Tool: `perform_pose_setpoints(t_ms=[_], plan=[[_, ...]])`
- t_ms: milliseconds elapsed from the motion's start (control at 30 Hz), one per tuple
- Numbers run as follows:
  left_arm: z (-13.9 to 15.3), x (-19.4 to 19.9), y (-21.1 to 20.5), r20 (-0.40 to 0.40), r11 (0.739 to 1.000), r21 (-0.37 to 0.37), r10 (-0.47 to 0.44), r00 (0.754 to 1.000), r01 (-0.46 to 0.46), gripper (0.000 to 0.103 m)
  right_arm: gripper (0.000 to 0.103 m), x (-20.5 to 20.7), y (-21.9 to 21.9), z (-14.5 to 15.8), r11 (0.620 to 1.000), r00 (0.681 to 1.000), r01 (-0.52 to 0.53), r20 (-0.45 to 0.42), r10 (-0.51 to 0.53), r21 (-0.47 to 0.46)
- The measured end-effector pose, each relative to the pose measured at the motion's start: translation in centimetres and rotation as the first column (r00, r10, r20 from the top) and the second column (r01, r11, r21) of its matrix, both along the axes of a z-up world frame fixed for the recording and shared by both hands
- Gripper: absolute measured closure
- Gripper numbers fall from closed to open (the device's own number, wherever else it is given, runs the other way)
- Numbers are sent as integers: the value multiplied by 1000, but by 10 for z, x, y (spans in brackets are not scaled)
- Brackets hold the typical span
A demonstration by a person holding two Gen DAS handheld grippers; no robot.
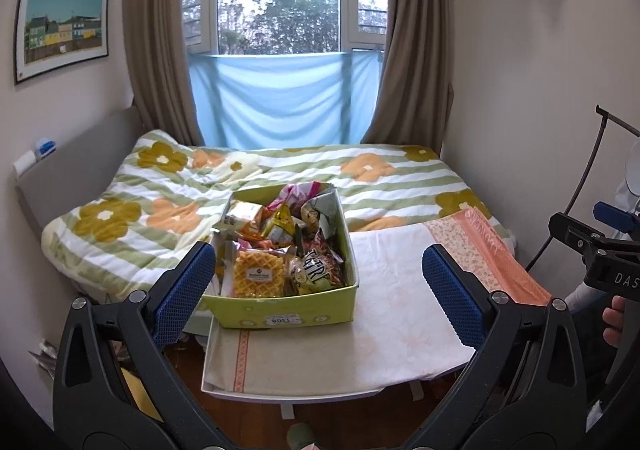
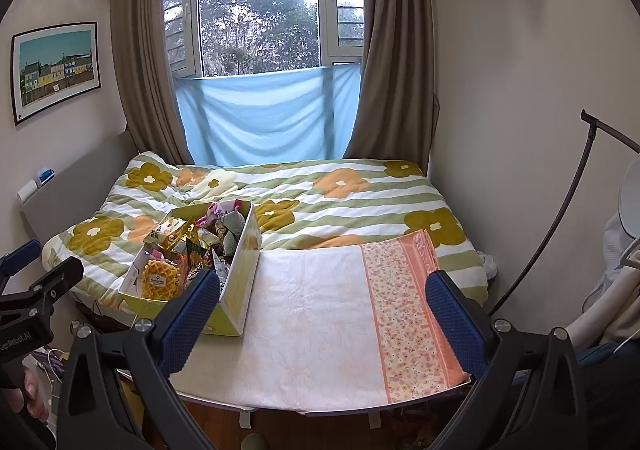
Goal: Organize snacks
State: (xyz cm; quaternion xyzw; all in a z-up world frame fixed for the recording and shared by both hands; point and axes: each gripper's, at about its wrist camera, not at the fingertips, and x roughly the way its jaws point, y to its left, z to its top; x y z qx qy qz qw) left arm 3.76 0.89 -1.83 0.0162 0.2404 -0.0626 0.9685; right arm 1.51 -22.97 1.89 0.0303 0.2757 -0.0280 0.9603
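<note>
Behind snack box, flowered bed

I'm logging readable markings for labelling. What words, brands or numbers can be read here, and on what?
"1308", upside down: sticker on the green snack box front.
"DAS", cut off: body of the right gripper.
"enRobot.AI", cut off: body of the left gripper.
Waffle packet label and striped snack bag lettering: too blurred.

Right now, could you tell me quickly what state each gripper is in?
Left gripper: open, holding nothing, facing the snack box.
Right gripper: open, holding nothing, above the cloth-covered table.
</note>
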Motion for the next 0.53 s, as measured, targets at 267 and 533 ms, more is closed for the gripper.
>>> perform_pose_setpoints(t_ms=[267, 533], plan=[[4, -7, -4, 51, 997, 48, 51, 997, -54, 1, 1, 1, 4, -1, 1000, 1000, -1, -3, 1, 3], [-5, 5, 4, 11, 1000, 16, 27, 1000, -27, 1, 1, 6, 12, -2, 1000, 1000, 5, -13, -5, -3]])
